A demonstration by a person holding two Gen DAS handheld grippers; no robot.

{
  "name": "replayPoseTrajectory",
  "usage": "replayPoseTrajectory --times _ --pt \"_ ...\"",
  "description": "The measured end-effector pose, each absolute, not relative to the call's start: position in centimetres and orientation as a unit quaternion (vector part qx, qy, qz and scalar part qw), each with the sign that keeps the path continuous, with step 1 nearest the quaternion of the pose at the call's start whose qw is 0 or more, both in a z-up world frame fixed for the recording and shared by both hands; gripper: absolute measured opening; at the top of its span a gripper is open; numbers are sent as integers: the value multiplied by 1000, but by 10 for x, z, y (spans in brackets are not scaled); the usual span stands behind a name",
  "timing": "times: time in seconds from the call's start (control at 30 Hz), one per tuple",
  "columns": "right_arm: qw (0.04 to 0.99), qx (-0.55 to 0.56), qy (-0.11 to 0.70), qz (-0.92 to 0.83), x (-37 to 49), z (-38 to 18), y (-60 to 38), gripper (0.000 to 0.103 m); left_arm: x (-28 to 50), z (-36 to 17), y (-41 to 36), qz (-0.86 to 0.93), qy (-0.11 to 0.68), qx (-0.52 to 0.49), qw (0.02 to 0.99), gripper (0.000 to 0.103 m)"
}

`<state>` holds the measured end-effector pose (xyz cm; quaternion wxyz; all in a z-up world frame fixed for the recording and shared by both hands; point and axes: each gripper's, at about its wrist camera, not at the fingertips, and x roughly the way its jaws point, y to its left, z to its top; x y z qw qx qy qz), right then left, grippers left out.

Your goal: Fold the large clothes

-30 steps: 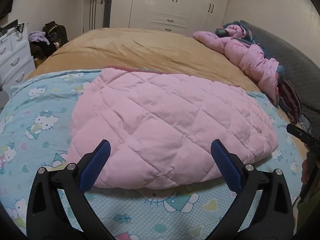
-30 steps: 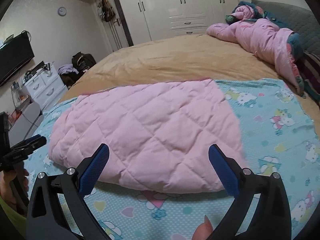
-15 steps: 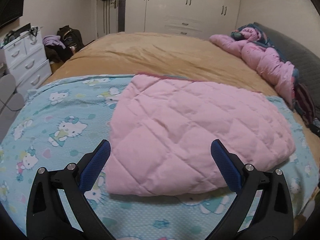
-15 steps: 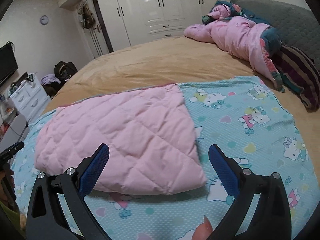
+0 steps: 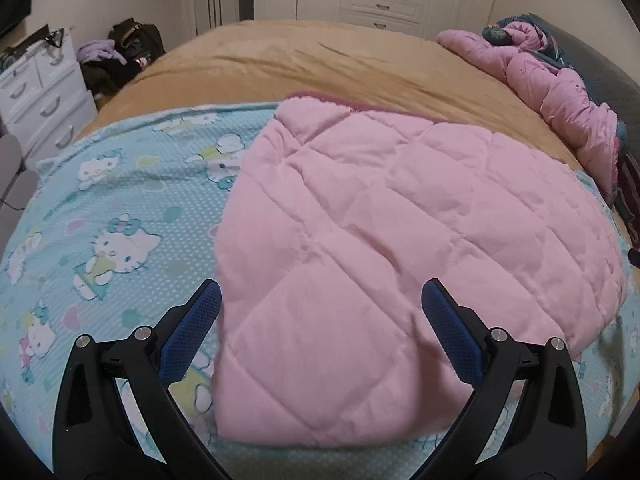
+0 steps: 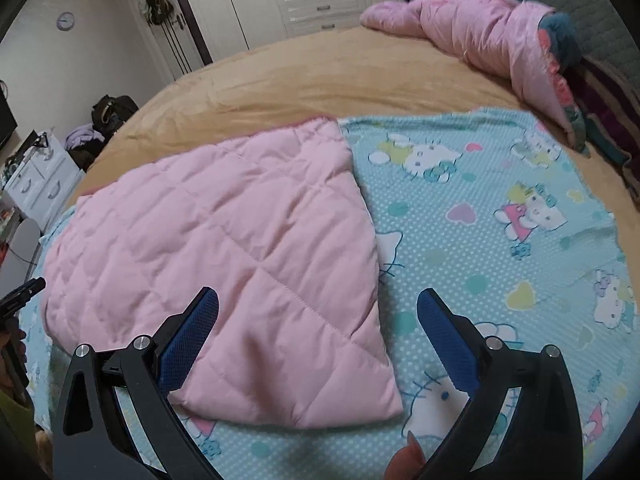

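Bed [image 5: 320, 64]: wide, under a tan cover, filling most of both views; everything I work on lies on it.
Sheet [image 6: 500, 216]: light blue with cartoon cats, spread over the near end of the bed, reaching the near edge.
Pink quilted garment [image 5: 400, 232]: the task's piece, lying flat on the sheet as a padded, roughly rectangular shape, its near edge close to the bed's near edge, bare sheet on both sides.
Other pink bedding [image 6: 492, 28]: heaped at the far right corner of the bed, well apart.
Left gripper [image 5: 320, 332]: my fingers spread wide, holding nothing, over the garment's near left corner.
Right gripper [image 6: 318, 338]: fingers spread wide, empty, over its near right corner.
Progress: it already looks folded at least once; I judge one more fold remains.
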<state>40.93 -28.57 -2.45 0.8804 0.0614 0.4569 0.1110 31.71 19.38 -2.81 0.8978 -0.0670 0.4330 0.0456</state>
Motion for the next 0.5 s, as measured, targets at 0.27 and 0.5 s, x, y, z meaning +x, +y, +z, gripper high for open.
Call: replayPoseTrajectory --times 0.27,0.5 --pt "850 86 499 148 442 -59 -286 99 341 -48 205 11 449 -86 889 94" --pt "810 126 537 199 470 -87 -284 99 359 -68 216 -25 465 -114 878 95"
